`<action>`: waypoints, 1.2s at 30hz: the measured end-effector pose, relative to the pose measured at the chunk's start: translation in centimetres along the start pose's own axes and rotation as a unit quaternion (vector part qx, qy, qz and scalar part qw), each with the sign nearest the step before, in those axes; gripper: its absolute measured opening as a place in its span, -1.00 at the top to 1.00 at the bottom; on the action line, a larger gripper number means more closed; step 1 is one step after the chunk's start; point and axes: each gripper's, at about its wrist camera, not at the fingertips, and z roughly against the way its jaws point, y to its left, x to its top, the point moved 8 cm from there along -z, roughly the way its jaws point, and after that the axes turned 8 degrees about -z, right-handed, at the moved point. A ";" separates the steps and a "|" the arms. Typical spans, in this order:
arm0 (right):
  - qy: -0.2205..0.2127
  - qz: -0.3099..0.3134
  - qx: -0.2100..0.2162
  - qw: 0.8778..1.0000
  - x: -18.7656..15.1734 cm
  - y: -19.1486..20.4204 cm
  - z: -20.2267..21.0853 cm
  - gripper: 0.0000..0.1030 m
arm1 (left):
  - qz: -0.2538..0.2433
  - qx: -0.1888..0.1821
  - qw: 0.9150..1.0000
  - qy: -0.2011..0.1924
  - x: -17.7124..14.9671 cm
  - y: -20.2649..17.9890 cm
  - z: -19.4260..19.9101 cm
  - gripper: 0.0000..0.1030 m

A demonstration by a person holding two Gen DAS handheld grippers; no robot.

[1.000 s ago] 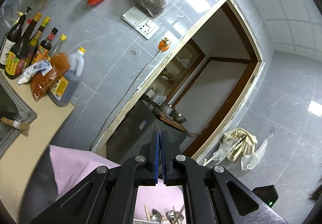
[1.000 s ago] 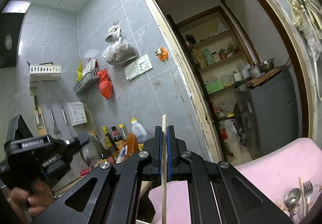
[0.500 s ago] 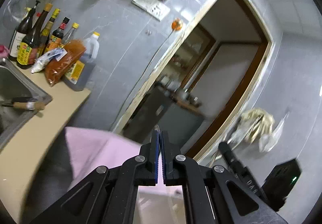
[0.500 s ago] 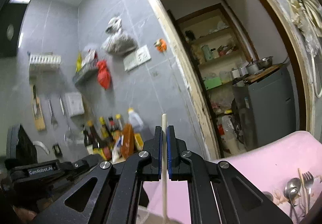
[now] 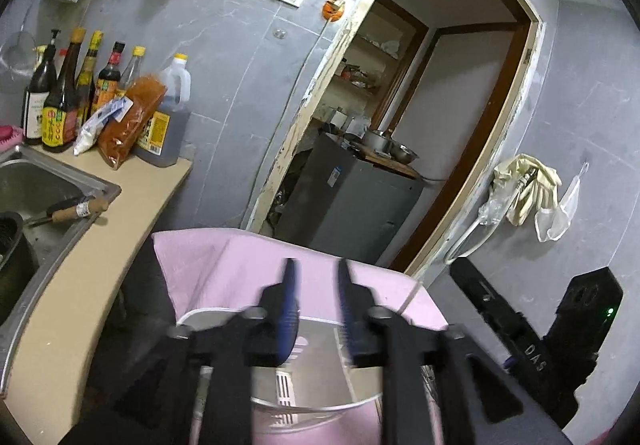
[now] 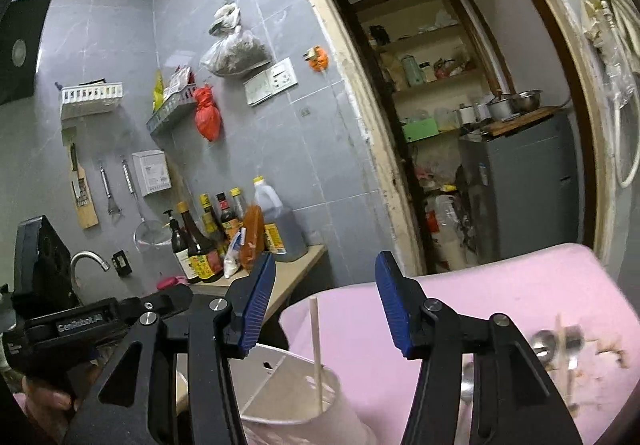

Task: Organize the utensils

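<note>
Right gripper (image 6: 325,299): the blue-padded fingers (image 6: 258,305) stand well apart and are opening, pressing on nothing. Between them, lower centre of the right wrist view, a pale chopstick (image 6: 317,349) stands nearly upright and free of both pads, its lower end inside a white utensil holder (image 6: 304,389) at the bottom of the frame.

Left gripper (image 5: 314,285): the fingers (image 5: 289,297) are moderately apart and opening, blurred. Nothing is seen gripped between them. They hang over the open mouth of the same utensil holder (image 5: 320,373), lower centre of the left wrist view; a slotted patch shows on its inside.

The holder rests on a pink cloth (image 6: 500,285). On that cloth, lower right of the right wrist view, lie loose utensils: spoons (image 6: 544,343) and a further chopstick, blurred, well apart from the holder.

Left of the cloth in the left wrist view, a tan table (image 5: 120,229) carries a steel sink (image 5: 44,181) and, further back, a row of sauce bottles (image 5: 68,93) against the grey tiled wall. Beyond, right of centre, an open doorway (image 5: 400,105) shows a grey cabinet bearing metal pots.
</note>
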 end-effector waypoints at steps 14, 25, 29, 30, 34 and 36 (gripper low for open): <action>-0.029 0.026 -0.082 0.996 7.7 -7.2 8.7 -0.66 | -0.076 0.019 0.997 -0.027 2.3 -11.5 -0.3 -0.46; -0.049 0.070 -0.129 0.988 11.4 -13.0 12.3 -0.87 | -0.132 0.025 0.990 -0.042 0.9 -19.2 -3.6 -0.74; -0.029 0.080 -0.139 0.987 10.9 -15.4 12.4 -0.88 | -0.142 0.032 0.989 -0.024 -0.6 -20.4 -5.5 -0.77; -0.023 0.081 -0.141 0.986 10.7 -16.0 12.2 -0.88 | -0.146 0.034 0.989 -0.019 -1.1 -20.6 -6.0 -0.77; 0.013 0.068 -0.143 0.987 9.1 -19.4 11.5 -0.88 | -0.157 0.035 0.987 0.006 -2.8 -21.2 -8.1 -0.77; 0.031 0.056 -0.141 0.988 8.2 -20.7 10.8 -0.88 | -0.161 0.034 0.986 0.019 -3.7 -21.4 -9.1 -0.77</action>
